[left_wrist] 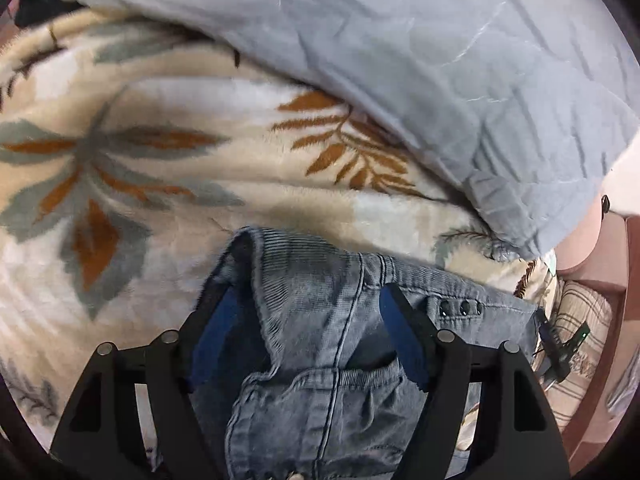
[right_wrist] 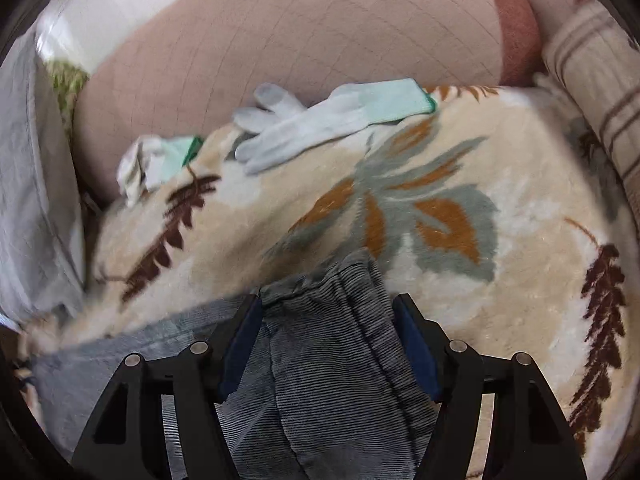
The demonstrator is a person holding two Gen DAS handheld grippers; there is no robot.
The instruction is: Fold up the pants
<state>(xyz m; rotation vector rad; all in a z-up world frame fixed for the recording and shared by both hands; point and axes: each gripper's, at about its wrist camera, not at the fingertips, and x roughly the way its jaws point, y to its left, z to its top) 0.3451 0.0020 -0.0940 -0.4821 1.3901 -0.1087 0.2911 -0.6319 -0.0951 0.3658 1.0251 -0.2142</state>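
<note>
The pants [left_wrist: 320, 320] are blue-grey corduroy and lie on a cream blanket with a leaf pattern [left_wrist: 168, 184]. In the left wrist view my left gripper [left_wrist: 310, 300] is open, its blue-padded fingers [left_wrist: 400, 336] straddling the waistband end, near a seam and three snap studs [left_wrist: 460, 309]. In the right wrist view my right gripper [right_wrist: 328, 312] is open, its fingers on either side of a bunched end of the pants [right_wrist: 340, 352]. Neither gripper pinches the cloth.
A grey-blue quilt [left_wrist: 440, 60] lies bunched at the back right of the left view. Two white work gloves [right_wrist: 320, 120] rest on the blanket's far edge against a pink quilted cushion [right_wrist: 280, 32]. A striped pillow [right_wrist: 592, 80] is at the right.
</note>
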